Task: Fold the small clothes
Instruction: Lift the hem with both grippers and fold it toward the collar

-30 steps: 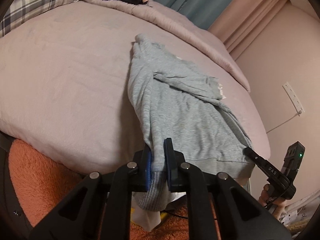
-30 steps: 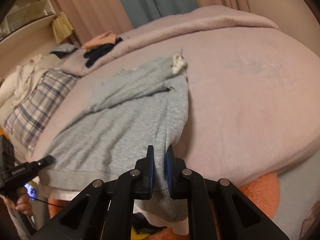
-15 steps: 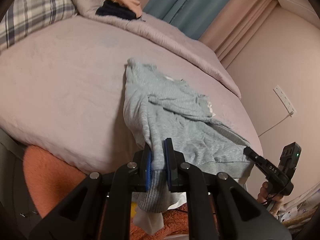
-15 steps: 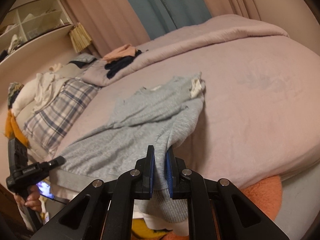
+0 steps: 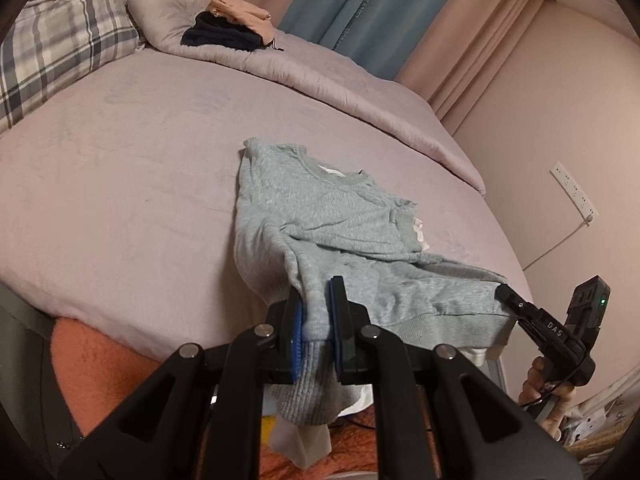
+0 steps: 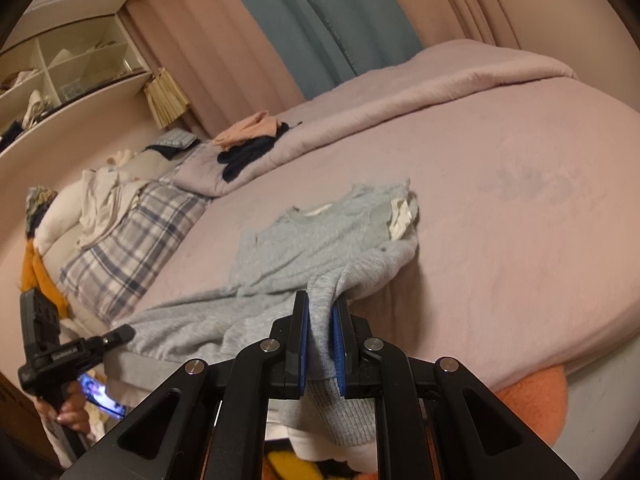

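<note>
Fabric fills the left gripper [image 5: 318, 334], whose jaws are clamped on one bottom corner of the grey sweatshirt [image 5: 340, 236]; the right gripper [image 6: 320, 338] is pinched on the other corner, its ribbed hem hanging below the pads. Compared with a second ago, both grippers sit higher and the hem edge has come up off the bed [image 5: 120, 184], while the collar and shoulders now lie flatter and further up the mattress. That suggests the bottom half is being raised to carry over the top half. Behind, folded clothes [image 5: 232, 28] rest on the rolled duvet [image 5: 320, 76], well apart from the sweatshirt.
</note>
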`<state>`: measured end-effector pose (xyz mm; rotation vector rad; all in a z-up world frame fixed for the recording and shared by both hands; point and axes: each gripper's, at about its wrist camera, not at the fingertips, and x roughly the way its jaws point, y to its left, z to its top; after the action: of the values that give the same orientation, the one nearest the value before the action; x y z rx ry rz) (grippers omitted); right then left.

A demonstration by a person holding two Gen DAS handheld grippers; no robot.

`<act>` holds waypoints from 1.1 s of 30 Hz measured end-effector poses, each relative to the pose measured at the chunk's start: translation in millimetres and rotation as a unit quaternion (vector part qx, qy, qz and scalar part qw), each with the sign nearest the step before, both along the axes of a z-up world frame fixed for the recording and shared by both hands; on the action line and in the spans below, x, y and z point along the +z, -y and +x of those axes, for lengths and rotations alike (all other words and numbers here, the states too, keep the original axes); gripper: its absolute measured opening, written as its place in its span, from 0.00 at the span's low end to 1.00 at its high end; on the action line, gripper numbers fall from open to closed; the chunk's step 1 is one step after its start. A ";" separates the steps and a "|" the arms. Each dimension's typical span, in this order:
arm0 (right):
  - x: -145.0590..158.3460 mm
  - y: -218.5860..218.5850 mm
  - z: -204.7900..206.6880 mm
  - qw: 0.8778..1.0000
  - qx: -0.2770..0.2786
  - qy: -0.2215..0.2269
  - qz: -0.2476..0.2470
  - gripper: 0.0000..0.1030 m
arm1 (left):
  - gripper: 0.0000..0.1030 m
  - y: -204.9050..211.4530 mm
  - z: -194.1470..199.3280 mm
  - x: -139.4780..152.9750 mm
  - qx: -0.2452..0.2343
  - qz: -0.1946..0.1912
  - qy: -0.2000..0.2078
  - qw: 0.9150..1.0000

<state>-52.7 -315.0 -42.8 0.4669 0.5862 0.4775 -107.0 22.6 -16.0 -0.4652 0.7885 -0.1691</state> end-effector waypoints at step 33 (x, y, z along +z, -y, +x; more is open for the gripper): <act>24.5 -16.5 100.8 0.999 -0.011 -0.047 -0.016 0.12 | 0.11 -16.2 115.3 3.5 -0.008 0.016 -0.038 0.999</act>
<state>48.0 -298.5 -18.2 0.4661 0.6784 0.4266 8.3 38.8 -12.5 -0.4370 0.8684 -0.1546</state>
